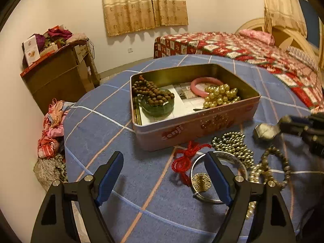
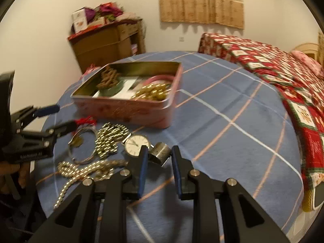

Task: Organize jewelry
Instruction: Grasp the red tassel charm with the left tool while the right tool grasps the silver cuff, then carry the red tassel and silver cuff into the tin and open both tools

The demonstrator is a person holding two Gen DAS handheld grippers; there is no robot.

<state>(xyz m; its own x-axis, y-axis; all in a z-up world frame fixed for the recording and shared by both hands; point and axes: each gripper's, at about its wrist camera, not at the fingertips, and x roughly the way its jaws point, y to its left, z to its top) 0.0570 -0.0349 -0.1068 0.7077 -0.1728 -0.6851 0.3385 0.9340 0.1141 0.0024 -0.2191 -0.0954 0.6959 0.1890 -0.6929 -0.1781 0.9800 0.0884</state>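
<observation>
Your tin [image 1: 194, 121] at the desk's [image 2: 232, 101] far side already holds brown beads, two bangles and gold beads. Near it, the watch [image 2: 136, 144], chains and red cord [image 1: 183, 158] remain loose. Right hand-held gripper [image 2: 158, 156] straddles the watch strap, fingers apart; left hand-held gripper [image 1: 164, 162] spread wide, empty.

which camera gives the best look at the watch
The right wrist view. There the watch lies just ahead of the open right tongs, its white dial and mesh band plain to see. In the left wrist view the watch sits near the right edge, small, blurred and seen at an angle.
</observation>
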